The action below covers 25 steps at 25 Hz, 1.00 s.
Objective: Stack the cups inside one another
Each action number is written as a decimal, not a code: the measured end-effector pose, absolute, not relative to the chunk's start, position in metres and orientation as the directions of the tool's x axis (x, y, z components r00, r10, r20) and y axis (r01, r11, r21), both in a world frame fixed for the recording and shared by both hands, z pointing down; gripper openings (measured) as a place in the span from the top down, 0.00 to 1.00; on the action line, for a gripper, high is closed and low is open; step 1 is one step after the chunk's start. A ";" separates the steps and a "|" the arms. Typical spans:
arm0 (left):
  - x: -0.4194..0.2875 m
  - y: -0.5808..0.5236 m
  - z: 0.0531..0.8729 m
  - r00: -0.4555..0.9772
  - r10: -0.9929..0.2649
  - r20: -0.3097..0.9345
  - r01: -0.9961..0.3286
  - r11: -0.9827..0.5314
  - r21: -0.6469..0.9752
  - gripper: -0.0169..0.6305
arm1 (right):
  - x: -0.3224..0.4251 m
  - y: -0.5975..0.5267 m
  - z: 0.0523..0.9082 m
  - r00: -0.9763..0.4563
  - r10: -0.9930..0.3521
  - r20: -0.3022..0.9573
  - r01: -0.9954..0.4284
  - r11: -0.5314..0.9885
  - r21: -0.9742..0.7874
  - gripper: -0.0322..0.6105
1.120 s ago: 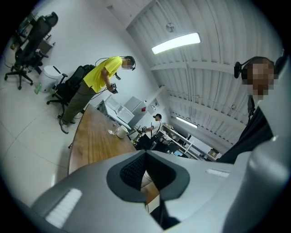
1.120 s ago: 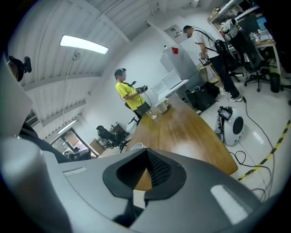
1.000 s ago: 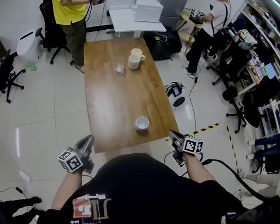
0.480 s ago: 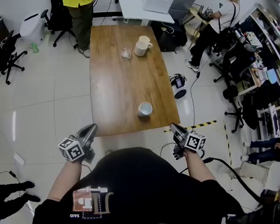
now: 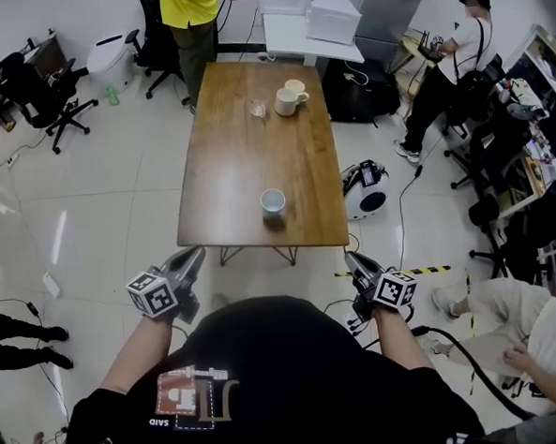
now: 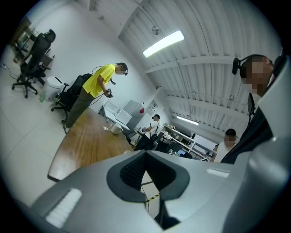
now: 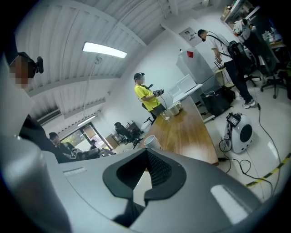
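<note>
I see one white cup (image 5: 273,203) standing upright near the near end of the wooden table (image 5: 227,163), well apart from the two cream mugs (image 5: 286,100) and the small glass (image 5: 257,106) at the far end. My left gripper (image 5: 194,259) and right gripper (image 5: 352,260) hang off the table's near edge, both with jaws closed together and holding nothing.

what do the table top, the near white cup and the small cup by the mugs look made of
Table top: wood or veneer, brown with visible grain, faint sheen. Near white cup: likely glazed ceramic, opaque and smooth, though plastic is possible. Small cup by the mugs: clear glass or plastic; the table shows through it.
</note>
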<state>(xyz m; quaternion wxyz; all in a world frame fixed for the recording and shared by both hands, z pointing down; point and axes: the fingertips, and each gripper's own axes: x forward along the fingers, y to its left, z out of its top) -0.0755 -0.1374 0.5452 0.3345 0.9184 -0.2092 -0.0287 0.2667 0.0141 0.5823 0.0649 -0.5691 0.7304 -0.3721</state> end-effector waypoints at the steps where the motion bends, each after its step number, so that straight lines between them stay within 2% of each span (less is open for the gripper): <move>1: -0.067 -0.118 0.545 0.907 -0.412 0.088 -0.371 -0.682 0.630 0.98 | 0.272 0.027 0.582 -0.359 -0.873 0.330 -0.785 0.092 -0.612 0.93; 7: -0.042 -0.011 0.543 0.887 -0.438 0.145 -0.428 -0.661 0.616 0.98 | 0.283 0.082 0.588 -0.461 -0.824 0.329 -0.785 0.206 -0.584 0.93; 17: -0.098 0.046 0.513 0.841 -0.522 0.142 -0.497 -0.641 0.586 0.98 | 0.232 0.112 0.574 -0.542 -0.788 0.291 -0.744 0.290 -0.602 0.93; 25: -0.179 0.059 0.520 0.841 -0.519 0.155 -0.508 -0.656 0.558 0.98 | 0.174 0.103 0.563 -0.511 -0.815 0.274 -0.759 0.278 -0.589 0.93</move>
